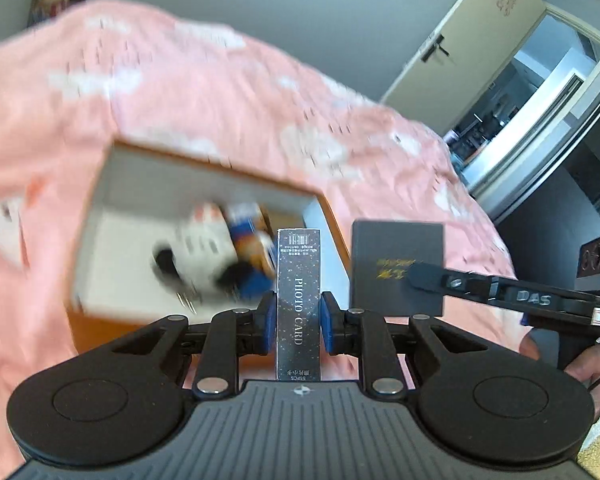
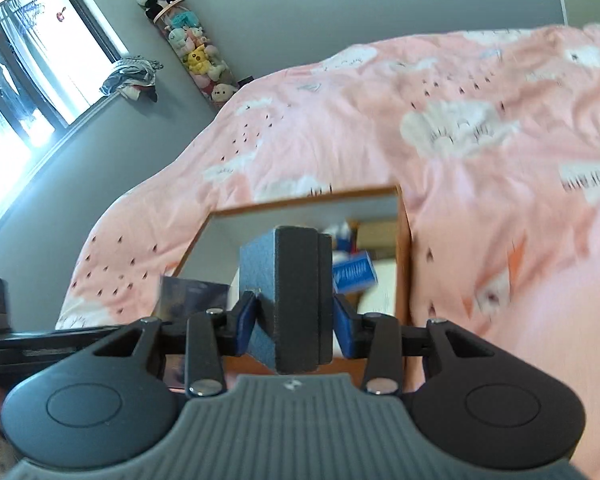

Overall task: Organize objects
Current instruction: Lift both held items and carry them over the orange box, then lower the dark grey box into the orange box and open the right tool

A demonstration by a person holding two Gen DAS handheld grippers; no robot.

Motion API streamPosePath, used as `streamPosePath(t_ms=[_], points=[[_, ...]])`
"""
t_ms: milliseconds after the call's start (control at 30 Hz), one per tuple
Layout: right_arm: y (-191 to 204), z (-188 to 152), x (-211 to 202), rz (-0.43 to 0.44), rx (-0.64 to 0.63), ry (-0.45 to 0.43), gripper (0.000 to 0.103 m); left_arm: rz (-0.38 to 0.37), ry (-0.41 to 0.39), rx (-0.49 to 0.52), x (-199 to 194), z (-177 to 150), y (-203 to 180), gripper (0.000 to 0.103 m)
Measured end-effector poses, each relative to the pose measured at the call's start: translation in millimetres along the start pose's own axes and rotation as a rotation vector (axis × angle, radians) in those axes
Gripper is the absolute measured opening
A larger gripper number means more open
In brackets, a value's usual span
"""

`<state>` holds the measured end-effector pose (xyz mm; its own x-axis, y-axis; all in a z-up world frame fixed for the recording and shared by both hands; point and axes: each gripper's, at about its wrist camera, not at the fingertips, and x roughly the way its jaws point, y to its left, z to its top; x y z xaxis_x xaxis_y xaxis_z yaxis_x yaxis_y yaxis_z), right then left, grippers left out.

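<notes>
**Both grippers loaded above the open box**

Here the left gripper (image 1: 299,322) is clamped on a slim black photo card box (image 1: 299,304), its blue pads (image 1: 269,322) pressing the two long sides; the box stands upright between them, printed "PHOTO CARD" down its face with a barcode near the top. The right gripper (image 2: 294,322) is clamped on a dark, textured black case (image 2: 298,300), held edge-on to its own camera, the blue pads (image 2: 346,330) squeezing both flanks. In the left wrist view that same case shows its flat face with gold lettering, held up just to the right of the photo card box, and a hand (image 1: 584,364) grips the handle at the lower right.

Behind and below both held things an open orange-rimmed box (image 1: 204,168) with a pale inside lies on a pink duvet (image 1: 220,92) printed with white clouds. Blurred things lie inside it: a black-and-white item (image 1: 204,252) and blue-and-orange packets (image 1: 252,236); the right view shows a blue packet (image 2: 354,274) there.

A cream door (image 1: 460,52) stands open at the right. A tube of plush toys (image 2: 192,48), topped by a panda, leans on the grey wall beside a bright window (image 2: 28,64).
</notes>
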<state>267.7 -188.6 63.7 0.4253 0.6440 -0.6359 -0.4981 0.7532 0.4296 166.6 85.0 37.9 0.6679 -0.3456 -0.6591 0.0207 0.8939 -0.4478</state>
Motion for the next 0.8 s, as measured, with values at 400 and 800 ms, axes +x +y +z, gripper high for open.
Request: streamPosePath(t_ms=[400, 800], points=[[-18, 6, 129, -0.070, 0.046, 0.342, 0.043, 0.043, 0.068, -0.044, 46, 40, 54, 0.025], [-24, -9, 188, -0.089, 0.161, 0.562, 0.044, 0.012, 0.188, -0.086, 68, 33, 83, 0.025]])
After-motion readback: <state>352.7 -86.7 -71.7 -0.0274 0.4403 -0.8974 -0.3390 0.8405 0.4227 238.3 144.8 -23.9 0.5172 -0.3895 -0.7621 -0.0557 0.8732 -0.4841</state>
